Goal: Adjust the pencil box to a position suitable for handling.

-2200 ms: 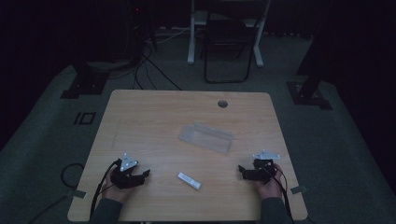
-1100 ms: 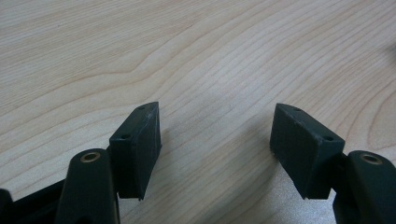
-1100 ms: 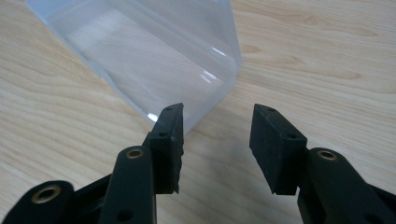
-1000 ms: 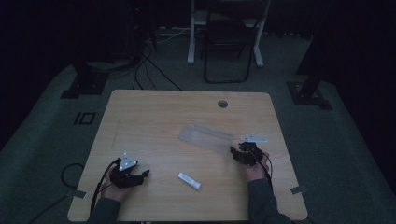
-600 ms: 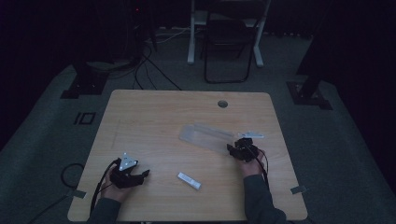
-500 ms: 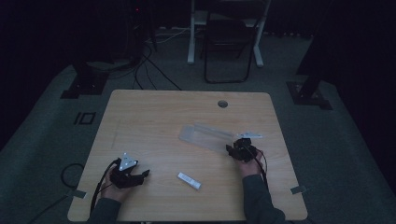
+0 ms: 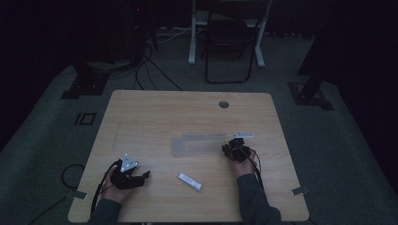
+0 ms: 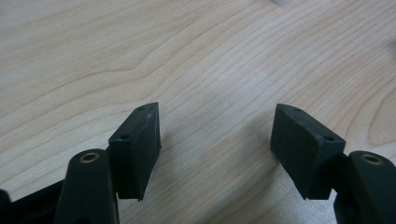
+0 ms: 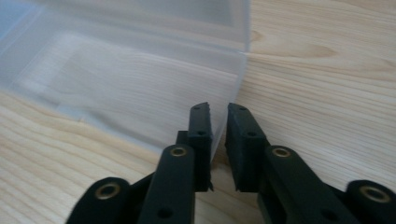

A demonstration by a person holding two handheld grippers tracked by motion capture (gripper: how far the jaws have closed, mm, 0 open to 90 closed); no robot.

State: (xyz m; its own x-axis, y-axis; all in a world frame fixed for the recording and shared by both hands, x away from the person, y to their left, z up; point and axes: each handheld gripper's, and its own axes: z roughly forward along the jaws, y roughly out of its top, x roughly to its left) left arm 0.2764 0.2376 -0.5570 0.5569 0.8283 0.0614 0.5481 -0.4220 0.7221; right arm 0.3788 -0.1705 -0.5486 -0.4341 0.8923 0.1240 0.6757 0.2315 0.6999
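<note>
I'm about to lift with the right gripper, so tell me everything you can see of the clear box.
The clear box is a long, shallow, frosted translucent plastic tray, open-topped and seemingly empty, lying flat mid-table. The wood grain shows through its floor. The right gripper has its jaws nearly shut astride the thin wall at one end, near a corner. Nothing else touches it.

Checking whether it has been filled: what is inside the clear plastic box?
Through the translucent clear plastic box only the wooden table grain shows; no contents are visible. Its far end is too blurred to tell. The right gripper sits at its wall.
</note>
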